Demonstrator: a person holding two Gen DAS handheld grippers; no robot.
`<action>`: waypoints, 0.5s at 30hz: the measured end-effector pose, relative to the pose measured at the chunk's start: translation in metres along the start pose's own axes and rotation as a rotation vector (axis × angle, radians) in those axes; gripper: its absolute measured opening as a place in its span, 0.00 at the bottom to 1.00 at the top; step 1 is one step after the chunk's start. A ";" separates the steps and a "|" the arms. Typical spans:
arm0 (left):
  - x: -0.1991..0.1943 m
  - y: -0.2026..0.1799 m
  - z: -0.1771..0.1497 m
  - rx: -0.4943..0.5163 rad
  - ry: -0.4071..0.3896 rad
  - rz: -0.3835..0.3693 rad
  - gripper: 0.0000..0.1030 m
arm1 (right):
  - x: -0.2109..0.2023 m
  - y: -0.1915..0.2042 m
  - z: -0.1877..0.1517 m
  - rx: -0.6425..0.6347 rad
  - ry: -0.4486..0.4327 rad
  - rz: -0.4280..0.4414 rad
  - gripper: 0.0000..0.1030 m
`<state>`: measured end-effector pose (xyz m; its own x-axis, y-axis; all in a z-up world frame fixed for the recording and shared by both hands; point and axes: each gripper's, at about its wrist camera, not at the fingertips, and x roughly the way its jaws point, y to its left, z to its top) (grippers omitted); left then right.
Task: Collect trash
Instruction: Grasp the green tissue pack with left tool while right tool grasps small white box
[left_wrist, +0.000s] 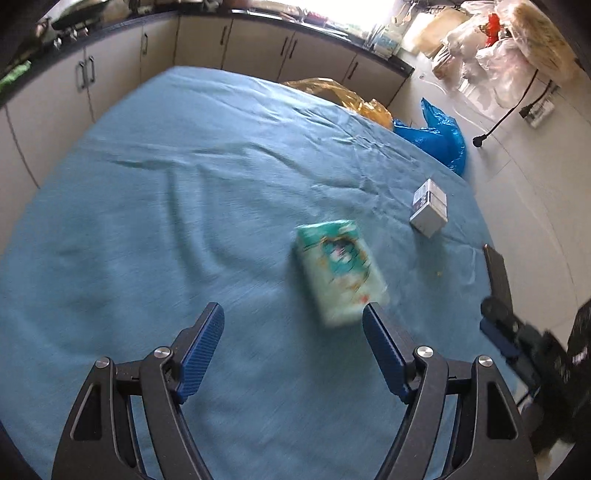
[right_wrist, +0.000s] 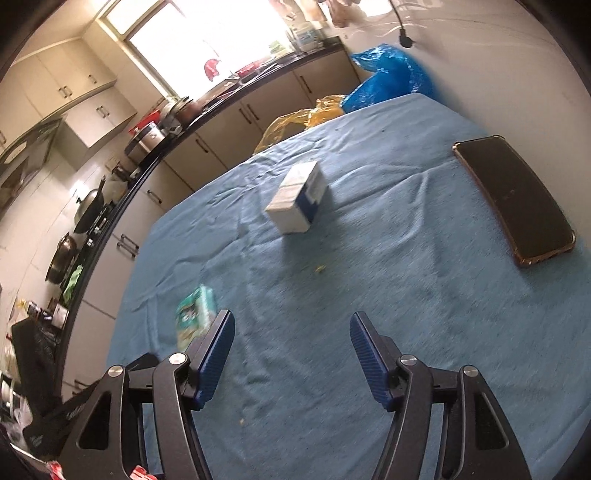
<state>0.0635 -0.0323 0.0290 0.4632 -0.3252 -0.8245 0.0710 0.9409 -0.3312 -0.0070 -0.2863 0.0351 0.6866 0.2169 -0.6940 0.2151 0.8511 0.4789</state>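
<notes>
A green and white tissue pack (left_wrist: 341, 269) lies on the blue tablecloth (left_wrist: 184, 206), just beyond my left gripper (left_wrist: 293, 312), which is open and empty; the pack sits ahead of its right finger. A small white and blue carton (left_wrist: 429, 207) stands further right near the table edge. In the right wrist view the carton (right_wrist: 298, 197) stands ahead, and the tissue pack (right_wrist: 194, 314) lies beside the left finger. My right gripper (right_wrist: 291, 321) is open with nothing between its fingers. Part of the right gripper (left_wrist: 498, 325) shows at the right edge of the left wrist view.
A black phone (right_wrist: 515, 195) in a brown case lies on the cloth at the right. A yellow bag (left_wrist: 347, 98) and a blue bag (left_wrist: 436, 134) hang past the far table edge. Kitchen cabinets (left_wrist: 207, 48) and a cluttered counter line the walls. Crumbs (right_wrist: 319, 269) dot the cloth.
</notes>
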 end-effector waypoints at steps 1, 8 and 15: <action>0.008 -0.004 0.004 0.001 0.005 -0.005 0.74 | 0.001 -0.002 0.003 0.005 -0.002 -0.003 0.67; 0.033 -0.022 0.015 0.052 -0.024 0.051 0.76 | 0.020 0.005 0.028 -0.004 -0.017 -0.014 0.68; 0.029 -0.028 0.007 0.154 -0.027 0.047 0.30 | 0.055 0.020 0.064 -0.044 -0.039 -0.075 0.68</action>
<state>0.0810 -0.0673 0.0177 0.4925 -0.2795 -0.8242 0.1825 0.9591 -0.2163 0.0797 -0.2883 0.0410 0.6962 0.1335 -0.7053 0.2371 0.8846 0.4015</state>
